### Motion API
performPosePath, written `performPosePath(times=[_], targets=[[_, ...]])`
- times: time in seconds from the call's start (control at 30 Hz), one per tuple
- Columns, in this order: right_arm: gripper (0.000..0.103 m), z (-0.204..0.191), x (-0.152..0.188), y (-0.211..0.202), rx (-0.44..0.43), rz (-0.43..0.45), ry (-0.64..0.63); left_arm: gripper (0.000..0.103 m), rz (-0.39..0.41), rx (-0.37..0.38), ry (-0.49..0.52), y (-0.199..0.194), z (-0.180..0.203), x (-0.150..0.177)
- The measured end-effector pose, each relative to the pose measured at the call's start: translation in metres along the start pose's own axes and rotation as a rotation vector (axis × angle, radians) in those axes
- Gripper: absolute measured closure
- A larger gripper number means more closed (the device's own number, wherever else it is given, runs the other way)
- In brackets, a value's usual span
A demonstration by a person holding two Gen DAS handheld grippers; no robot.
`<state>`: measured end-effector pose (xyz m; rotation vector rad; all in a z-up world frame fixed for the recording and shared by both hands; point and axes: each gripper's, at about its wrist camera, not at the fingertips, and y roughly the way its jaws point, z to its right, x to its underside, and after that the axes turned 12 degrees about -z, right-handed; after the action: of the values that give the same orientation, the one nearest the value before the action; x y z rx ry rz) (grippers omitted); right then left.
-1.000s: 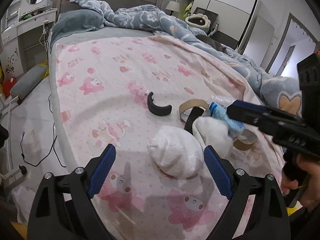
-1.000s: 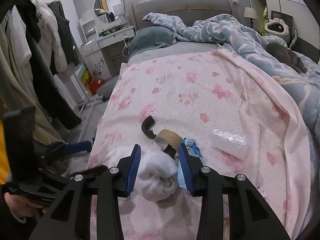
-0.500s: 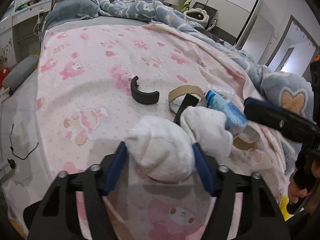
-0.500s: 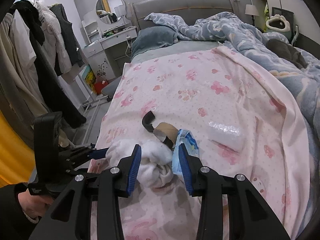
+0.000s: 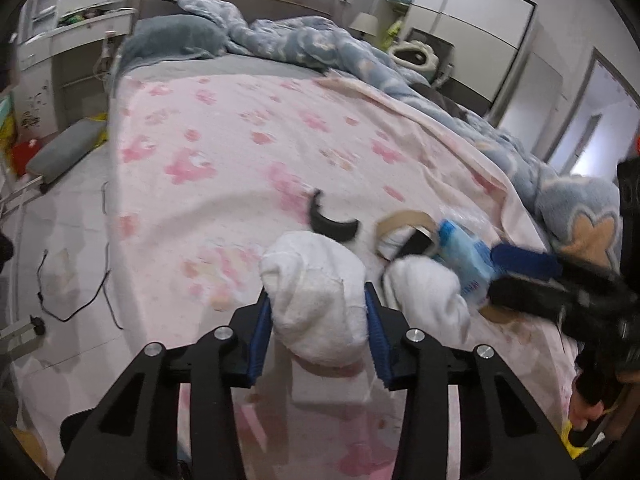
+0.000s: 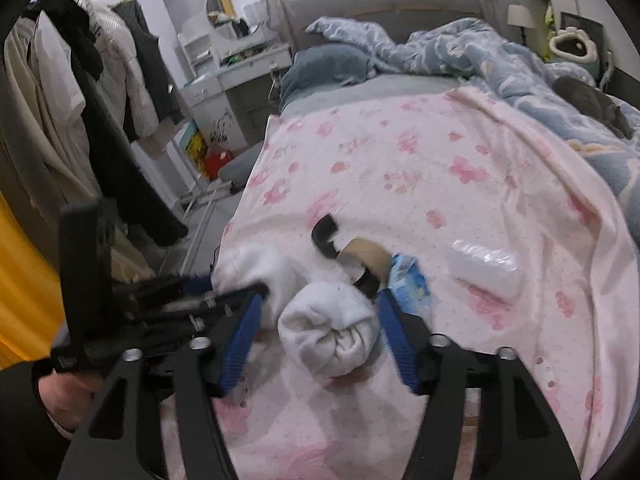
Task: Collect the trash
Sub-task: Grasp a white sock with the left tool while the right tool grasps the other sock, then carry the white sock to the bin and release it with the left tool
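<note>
Left claw (image 5: 318, 326) is closing on one white wad (image 5: 316, 300); right claw (image 6: 318, 338) is opening around the other wad (image 6: 332, 328), pads apart from it. Risk: the soft wad slips free, or drops off the near edge of the bed (image 6: 440, 168).

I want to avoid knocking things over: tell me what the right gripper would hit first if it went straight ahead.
The right gripper has its jaws opening around the nearer white cloth bundle, so it would push that first. Just beyond lie the cardboard tape ring and the blue packet; depth is uncertain.
</note>
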<state>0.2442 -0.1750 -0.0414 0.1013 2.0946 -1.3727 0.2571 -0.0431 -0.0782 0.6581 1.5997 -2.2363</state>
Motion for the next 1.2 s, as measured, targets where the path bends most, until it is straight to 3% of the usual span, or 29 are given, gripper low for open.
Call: performPosePath(times=[0.17, 0.3, 0.4, 0.6, 0.63, 0.7, 0.8, 0.87, 1.2], targets=[[0.028, -0.014, 0.001, 0.022, 0.038, -0.076, -0.061, 0.058, 0.008, -0.008, -0.013, -0.008, -0.009, -0.001], [0.018, -0.024, 0.001, 0.034, 0.123, -0.096, -0.105, 0.058, 0.008, -0.013, -0.005, -0.014, -0.013, 0.001], [0.017, -0.028, 0.002, 0.04, 0.19, -0.104, -0.117, 0.058, 0.007, -0.018, -0.005, -0.018, -0.017, 0.001], [0.018, -0.033, 0.001, 0.049, 0.229, -0.106, -0.156, 0.058, 0.005, -0.028, -0.01, -0.025, -0.027, 0.002], [0.019, -0.034, 0.001, 0.052, 0.233, -0.117, -0.161, 0.058, 0.006, -0.029, -0.011, -0.026, -0.028, 0.002], [0.036, -0.03, 0.0, 0.059, 0.237, -0.153, -0.131, 0.058, 0.007, -0.03, -0.011, -0.029, -0.03, 0.003], [0.05, -0.023, -0.004, 0.057, 0.23, -0.154, -0.071, 0.058, 0.008, -0.035, -0.009, -0.034, -0.033, 0.003], [0.055, -0.019, -0.007, 0.052, 0.218, -0.135, -0.046, 0.058, 0.01, -0.037, -0.008, -0.037, -0.035, 0.004], [0.057, -0.023, -0.013, 0.014, 0.172, 0.013, 0.026, 0.058, -0.007, -0.079, -0.012, -0.053, -0.054, 0.017]])
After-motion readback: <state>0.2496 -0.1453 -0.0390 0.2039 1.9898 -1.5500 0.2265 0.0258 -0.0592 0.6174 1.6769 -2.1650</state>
